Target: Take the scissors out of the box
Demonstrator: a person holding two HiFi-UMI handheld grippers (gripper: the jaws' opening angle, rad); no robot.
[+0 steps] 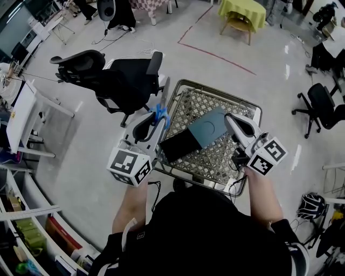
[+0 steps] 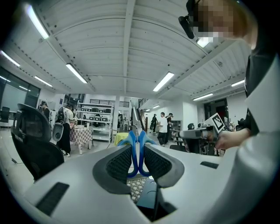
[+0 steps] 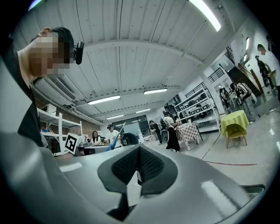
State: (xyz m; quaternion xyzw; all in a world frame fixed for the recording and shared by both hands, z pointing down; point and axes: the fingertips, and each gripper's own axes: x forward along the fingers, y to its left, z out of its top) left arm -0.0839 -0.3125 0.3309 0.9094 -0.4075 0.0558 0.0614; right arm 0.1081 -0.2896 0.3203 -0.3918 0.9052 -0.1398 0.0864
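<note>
Blue-handled scissors (image 1: 160, 113) stand between the jaws of my left gripper (image 1: 160, 116), held above the left rim of a wire mesh basket (image 1: 215, 90). In the left gripper view the blue handles (image 2: 138, 153) are pinched between the pads and the blades point up and away. A dark box (image 1: 183, 144) with a teal lid (image 1: 211, 127) lies in the basket. My right gripper (image 1: 229, 118) hovers at the lid's right corner. Its pads (image 3: 151, 165) meet, and I see nothing between them.
A black office chair (image 1: 118, 81) stands just left of the basket and another (image 1: 322, 108) at the far right. A yellow-covered table (image 1: 243, 12) is at the back, beyond a red tape line (image 1: 215, 55). Shelves (image 1: 32, 226) run along the left.
</note>
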